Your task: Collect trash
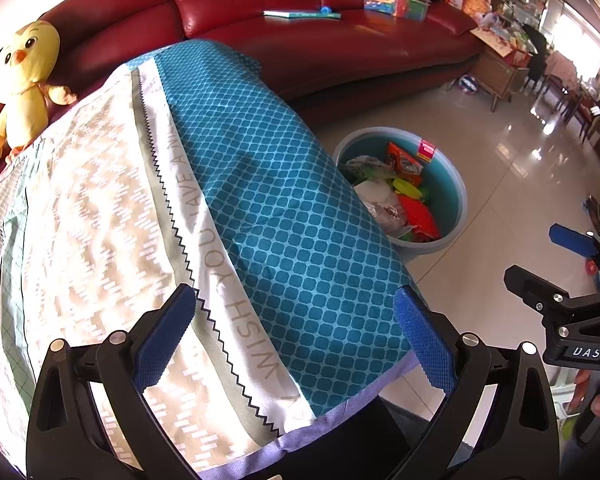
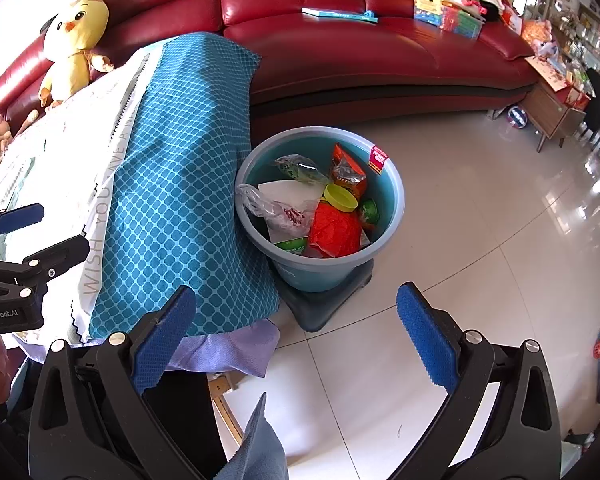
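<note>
Beyond the right hand-held gripper (image 2: 296,336) — jaws spread, empty — trash-filled bucket (image 2: 320,268), left hand-held gripper (image 1: 296,336) likewise spread over tablecloth (image 1: 260,200).

Right wrist view. The right gripper (image 2: 296,334) fills the foreground, its blue-padded jaws spread wide with nothing between them, above a pale tiled floor (image 2: 460,240). Ahead stands a blue bucket (image 2: 392,200) on a dark base, holding a clear plastic bag (image 2: 276,210), an orange wrapper (image 2: 334,232), a yellow-green lid (image 2: 341,197) and other wrappers. Just left of the bucket, a counter carries a teal patterned cloth (image 2: 172,184). The left gripper (image 2: 40,230) enters at the left edge, jaws apart. Behind, a red sofa (image 2: 380,48) bears a yellow chick toy (image 2: 74,44).
</note>
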